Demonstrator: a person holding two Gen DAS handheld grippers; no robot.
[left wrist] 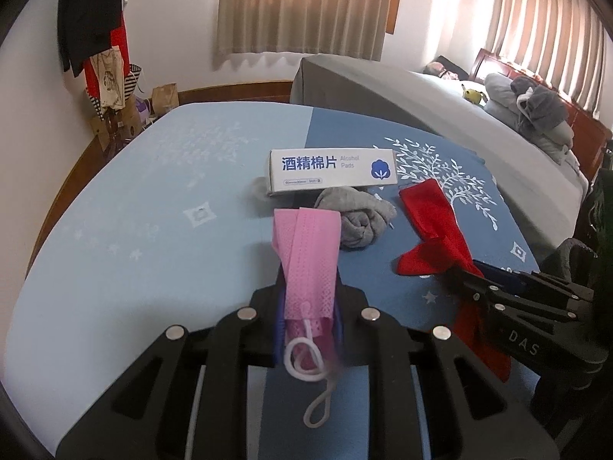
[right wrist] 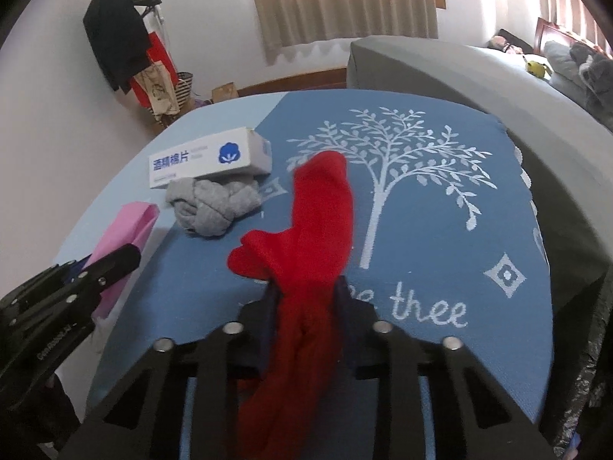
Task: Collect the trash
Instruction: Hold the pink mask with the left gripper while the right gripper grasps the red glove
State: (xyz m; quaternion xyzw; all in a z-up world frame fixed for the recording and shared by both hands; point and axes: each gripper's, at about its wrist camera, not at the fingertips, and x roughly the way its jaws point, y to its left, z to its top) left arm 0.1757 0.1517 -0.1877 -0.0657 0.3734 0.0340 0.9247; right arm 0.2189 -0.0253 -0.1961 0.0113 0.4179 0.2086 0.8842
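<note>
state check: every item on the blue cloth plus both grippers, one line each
left gripper: shut on pink face mask
pink face mask: folded, clamped, ear loop dangling
right gripper: shut on red cloth
red cloth: clamped, draped forward
gray cloth: knotted, free
alcohol pads box: closed, free

Covered by a two-tone blue cloth (right wrist: 440, 230) (white tree print on the darker right half). Carrying, at the far middle, a white alcohol-pads box (left wrist: 332, 170); just near it, a knotted grey sock (left wrist: 358, 216); to the right, a red sock (right wrist: 318, 222).
</note>
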